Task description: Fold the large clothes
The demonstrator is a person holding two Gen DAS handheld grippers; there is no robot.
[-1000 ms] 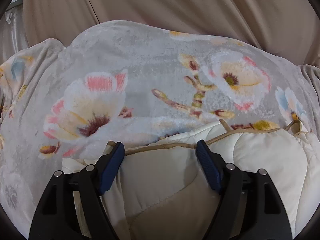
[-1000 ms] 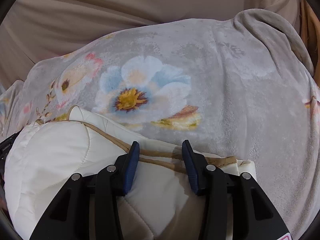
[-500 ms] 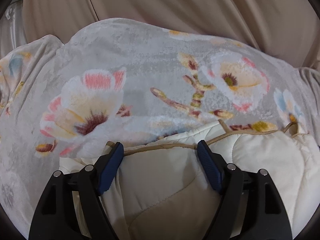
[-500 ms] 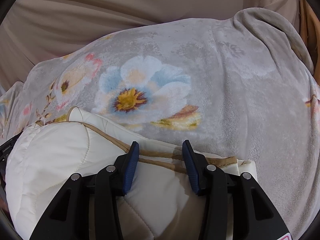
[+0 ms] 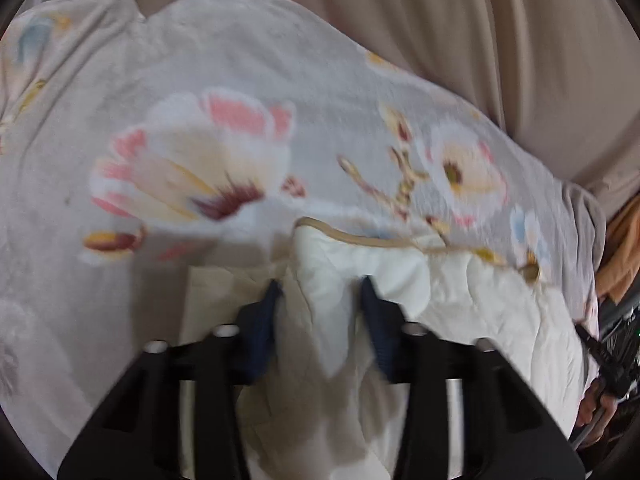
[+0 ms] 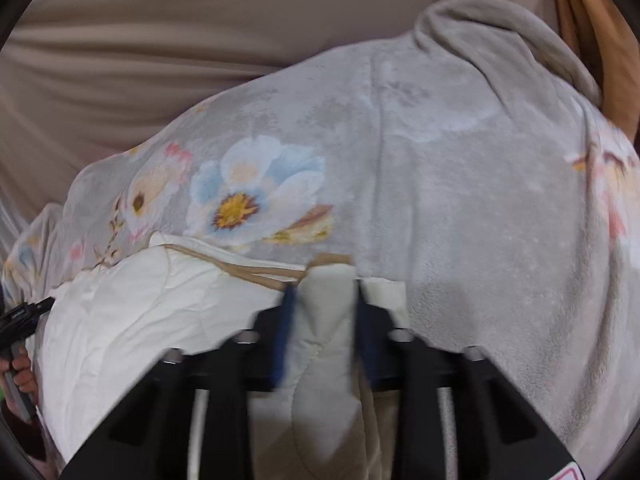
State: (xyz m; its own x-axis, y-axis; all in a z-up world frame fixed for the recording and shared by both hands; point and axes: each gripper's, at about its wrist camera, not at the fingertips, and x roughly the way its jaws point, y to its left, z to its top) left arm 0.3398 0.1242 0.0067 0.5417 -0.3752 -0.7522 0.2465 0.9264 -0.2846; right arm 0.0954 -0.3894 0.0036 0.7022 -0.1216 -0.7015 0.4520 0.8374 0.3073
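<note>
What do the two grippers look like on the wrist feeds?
Both match. The left gripper and the right gripper each have two black plastic fingers with triangular cut-outs, silver bolt heads on the knuckles, and dark blue pads on the inner faces. Bare metal rods show behind the fingers. The right one carries a white sticker with red print at its lower corner.

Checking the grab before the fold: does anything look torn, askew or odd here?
Nothing stands out. The cream quilted garment lies bunched on the floral blanket, no tear visible. Both hand-held grippers, left and right, are closing with its edge between their jaws.
</note>
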